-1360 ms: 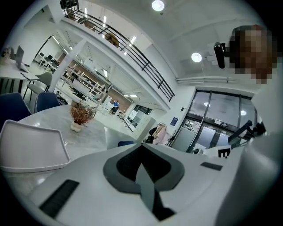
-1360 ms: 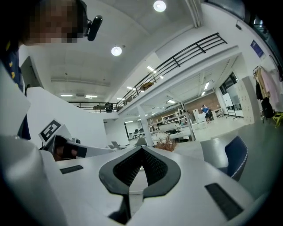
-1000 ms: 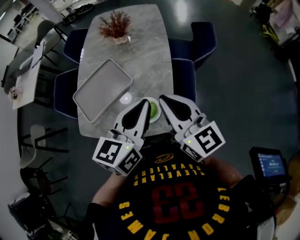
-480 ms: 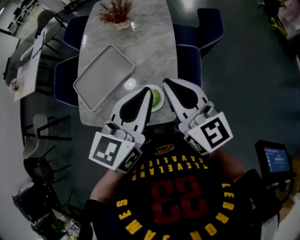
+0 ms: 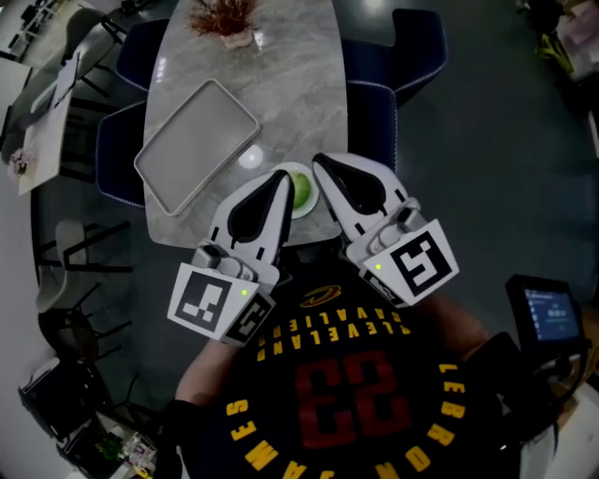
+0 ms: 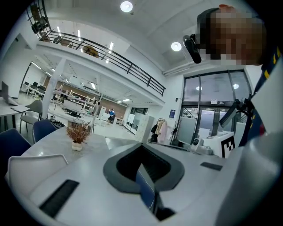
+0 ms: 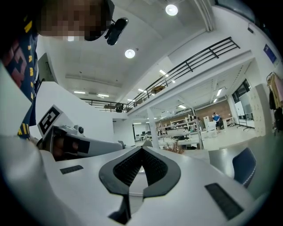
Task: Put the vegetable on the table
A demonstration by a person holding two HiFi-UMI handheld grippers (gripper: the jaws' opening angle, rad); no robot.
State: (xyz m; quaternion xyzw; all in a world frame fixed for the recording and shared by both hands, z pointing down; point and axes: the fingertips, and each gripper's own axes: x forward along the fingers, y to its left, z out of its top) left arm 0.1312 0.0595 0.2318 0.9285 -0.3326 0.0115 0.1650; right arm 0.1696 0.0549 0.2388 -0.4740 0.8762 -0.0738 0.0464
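Grey marble-patterned table (image 5: 299, 84) runs up the middle of the head view, with dark blue chairs (image 5: 120, 159) along its sides. A pale rectangular tray (image 5: 197, 145) lies at an angle on the left half, and a reddish dried plant (image 5: 220, 17) in a small pot stands at the far end. At the near edge a small white plate (image 5: 312, 201) holds the green vegetable (image 5: 302, 190), which sits on the plate rather than on the bare tabletop. The left gripper (image 5: 280, 178) and the right gripper (image 5: 320, 165) hang above the near edge, one on each side of the plate. The left one covers part of the plate's rim. Neither touches the vegetable.

Looking along the left gripper (image 6: 141, 147), its two jaws meet at the tips and nothing is caught between the dark ribbed pads (image 6: 132, 170), so it is clenched and empty. Beyond it are the table (image 6: 57, 143), the plant (image 6: 78, 134) and a corner of the tray (image 6: 26, 160).

Looking along the right gripper (image 7: 142, 150), its jaws are likewise pressed together at the tips with nothing between them. The left gripper (image 7: 84, 143) shows beside it on the left, and a blue chair (image 7: 244, 165) stands at the right.
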